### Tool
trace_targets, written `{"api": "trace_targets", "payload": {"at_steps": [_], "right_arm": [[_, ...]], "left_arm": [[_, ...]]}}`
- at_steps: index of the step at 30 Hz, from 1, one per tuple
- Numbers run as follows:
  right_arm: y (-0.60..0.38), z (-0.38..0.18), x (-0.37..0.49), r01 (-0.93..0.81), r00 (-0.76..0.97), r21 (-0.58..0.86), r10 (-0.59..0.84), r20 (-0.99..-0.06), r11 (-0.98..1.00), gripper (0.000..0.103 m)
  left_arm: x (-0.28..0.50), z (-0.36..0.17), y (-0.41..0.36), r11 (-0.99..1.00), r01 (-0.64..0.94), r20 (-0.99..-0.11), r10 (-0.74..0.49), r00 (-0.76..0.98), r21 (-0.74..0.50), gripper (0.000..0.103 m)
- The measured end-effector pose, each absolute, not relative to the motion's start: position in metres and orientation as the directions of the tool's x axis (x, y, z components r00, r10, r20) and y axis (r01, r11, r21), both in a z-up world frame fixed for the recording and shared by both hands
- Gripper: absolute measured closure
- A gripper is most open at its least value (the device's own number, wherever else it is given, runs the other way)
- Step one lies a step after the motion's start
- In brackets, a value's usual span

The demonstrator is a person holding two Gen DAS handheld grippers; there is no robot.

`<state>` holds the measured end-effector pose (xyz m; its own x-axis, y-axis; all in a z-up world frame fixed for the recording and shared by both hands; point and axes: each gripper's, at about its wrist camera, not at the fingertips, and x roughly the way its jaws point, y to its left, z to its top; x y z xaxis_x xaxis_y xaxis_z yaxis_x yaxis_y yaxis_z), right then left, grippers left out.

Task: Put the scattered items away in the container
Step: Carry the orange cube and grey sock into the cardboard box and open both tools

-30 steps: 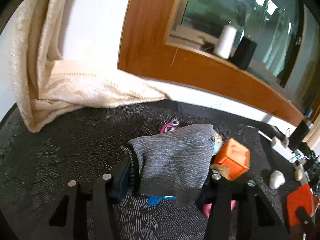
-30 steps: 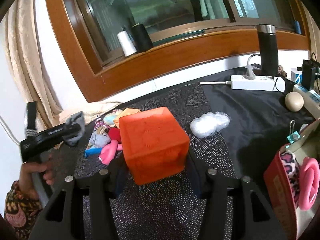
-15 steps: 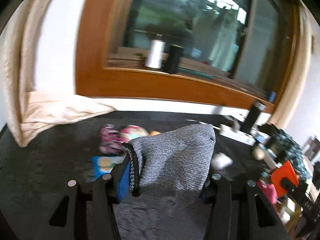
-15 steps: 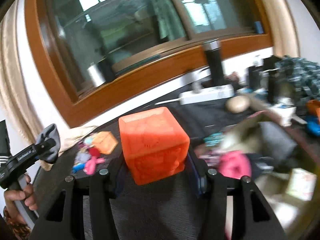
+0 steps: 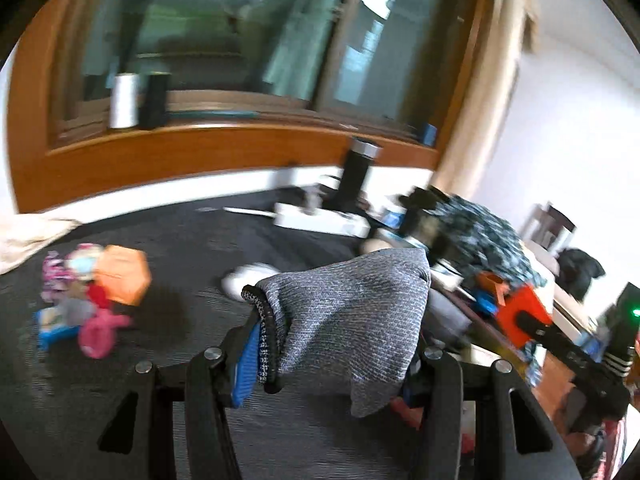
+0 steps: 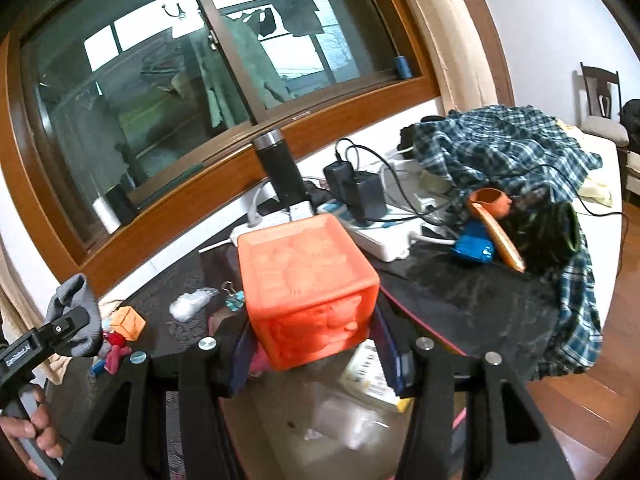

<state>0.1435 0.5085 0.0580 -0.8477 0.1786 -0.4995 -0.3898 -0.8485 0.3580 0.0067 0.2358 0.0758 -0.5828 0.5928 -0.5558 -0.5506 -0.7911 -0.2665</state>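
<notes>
My left gripper (image 5: 332, 356) is shut on a grey knit sock (image 5: 348, 320), held above the dark table; the sock also shows in the right wrist view (image 6: 76, 312). My right gripper (image 6: 312, 340) is shut on an orange cube (image 6: 308, 288), which also shows in the left wrist view (image 5: 520, 312). It hangs over the open container (image 6: 360, 412), which holds a clear bag and a yellow-white pack. A pile of small toys (image 5: 84, 300) with a second orange cube (image 5: 122, 276) lies at the table's left.
A white wad (image 6: 188, 304) and a teal binder clip (image 6: 234, 300) lie mid-table. Power strips (image 6: 384, 236), chargers, a dark flask (image 6: 280, 172), a plaid shirt (image 6: 512, 148) and an orange scoop (image 6: 492, 220) crowd the back right. The window sill runs behind.
Both grippers have swung right, away from the toy pile. The right gripper with the orange cube now hangs over the container. The left gripper carries the sock towards it.
</notes>
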Motion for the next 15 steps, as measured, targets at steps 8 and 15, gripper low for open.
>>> {"api": "trace_targets", "payload": {"at_steps": [8,15], "right_arm": [[0.527,0.057,0.162,-0.423,-0.848,0.371,0.216,-0.484,-0.827,0.046],[0.537,0.061,0.169,-0.437,-0.851,0.378,0.24,-0.467,-0.816,0.046]], "left_arm": [[0.036,0.067,0.316,-0.678,-0.672,-0.582,0.687,-0.435,-0.298,0.045],[0.048,0.054,0.349,-0.645,-0.709,-0.62,0.688,-0.377,-0.284,0.031]]}}
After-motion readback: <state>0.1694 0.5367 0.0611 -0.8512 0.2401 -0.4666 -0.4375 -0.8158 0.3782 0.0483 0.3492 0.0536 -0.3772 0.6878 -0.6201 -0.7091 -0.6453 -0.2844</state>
